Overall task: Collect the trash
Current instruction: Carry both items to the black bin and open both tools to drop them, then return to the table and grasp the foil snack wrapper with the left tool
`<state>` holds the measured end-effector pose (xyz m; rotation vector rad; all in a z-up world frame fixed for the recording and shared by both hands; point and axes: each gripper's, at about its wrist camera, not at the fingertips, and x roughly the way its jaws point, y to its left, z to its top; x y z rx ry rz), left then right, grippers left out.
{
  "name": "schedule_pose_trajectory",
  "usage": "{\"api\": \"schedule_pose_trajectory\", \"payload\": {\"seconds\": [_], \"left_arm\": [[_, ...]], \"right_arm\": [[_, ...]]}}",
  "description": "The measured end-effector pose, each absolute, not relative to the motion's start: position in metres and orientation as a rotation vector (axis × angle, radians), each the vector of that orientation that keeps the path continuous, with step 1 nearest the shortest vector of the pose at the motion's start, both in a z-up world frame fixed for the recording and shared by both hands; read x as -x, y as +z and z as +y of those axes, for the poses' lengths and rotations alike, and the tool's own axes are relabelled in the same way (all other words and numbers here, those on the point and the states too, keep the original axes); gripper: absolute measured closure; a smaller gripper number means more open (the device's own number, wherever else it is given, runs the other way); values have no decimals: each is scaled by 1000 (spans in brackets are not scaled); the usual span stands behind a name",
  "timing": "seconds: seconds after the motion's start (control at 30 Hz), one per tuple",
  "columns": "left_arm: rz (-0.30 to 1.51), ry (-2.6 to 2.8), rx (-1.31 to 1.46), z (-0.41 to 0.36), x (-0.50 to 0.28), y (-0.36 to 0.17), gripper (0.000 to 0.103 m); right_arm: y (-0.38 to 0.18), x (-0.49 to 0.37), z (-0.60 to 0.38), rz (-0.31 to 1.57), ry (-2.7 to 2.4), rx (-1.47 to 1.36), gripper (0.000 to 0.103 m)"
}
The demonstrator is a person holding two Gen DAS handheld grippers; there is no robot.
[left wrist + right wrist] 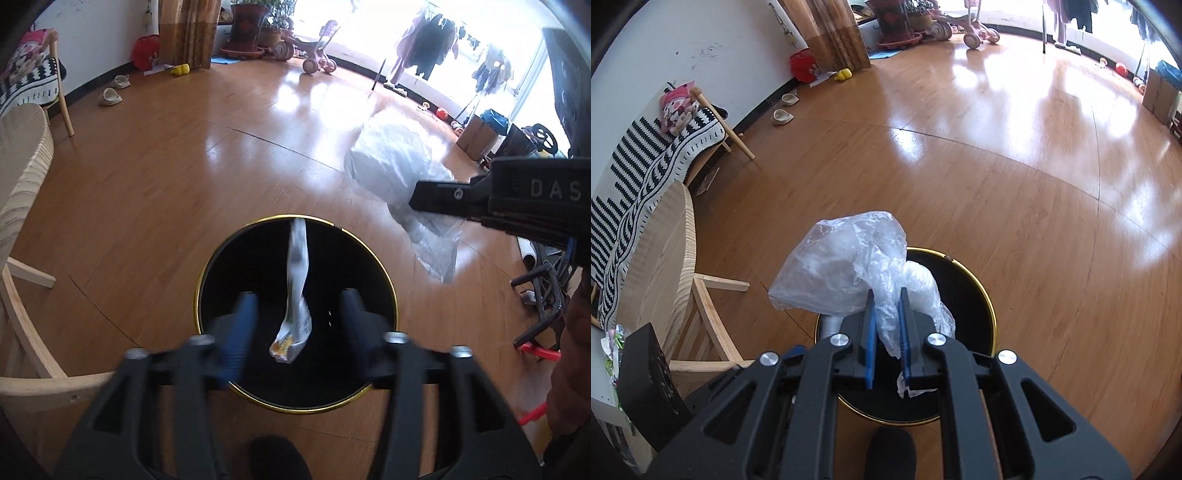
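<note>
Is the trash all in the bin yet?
Not quite. The left claw is open over the black bin, and a crumpled wrapper hangs loose between its fingers, apparently dropping in. In hand: the right claw is shut on a clear plastic bag above the bin. Left to do: let that bag go. More scraps seem to lie on the white surface at the left edge.
</note>
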<state>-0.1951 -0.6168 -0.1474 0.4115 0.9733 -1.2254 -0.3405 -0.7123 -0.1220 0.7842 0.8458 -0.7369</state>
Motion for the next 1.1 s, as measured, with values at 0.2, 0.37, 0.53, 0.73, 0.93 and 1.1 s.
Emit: {"api": "schedule_pose_trajectory", "payload": {"seconds": [0.2,0.37,0.53,0.73,0.93,1.1], "left_arm": [[960,-1238,-417,-612,201,-139,40],[922,-1239,-403,-596,197,-116,37],[889,-1216,-382,-574,190,-93,30],[832,-1187,-375,-540,180,-59,23],[787,-1112,-349,-484,156,-22,20],[780,-971,-274,-412,118,8,16]], "right_arm": [[-134,340,-716,873,-722,-814,92],[-137,329,-713,900,-703,-813,92],[-138,320,-706,931,-695,-805,92],[-133,304,-697,963,-709,-771,26],[-108,273,-671,945,-672,-746,26],[-63,216,-612,887,-550,-635,26]]}}
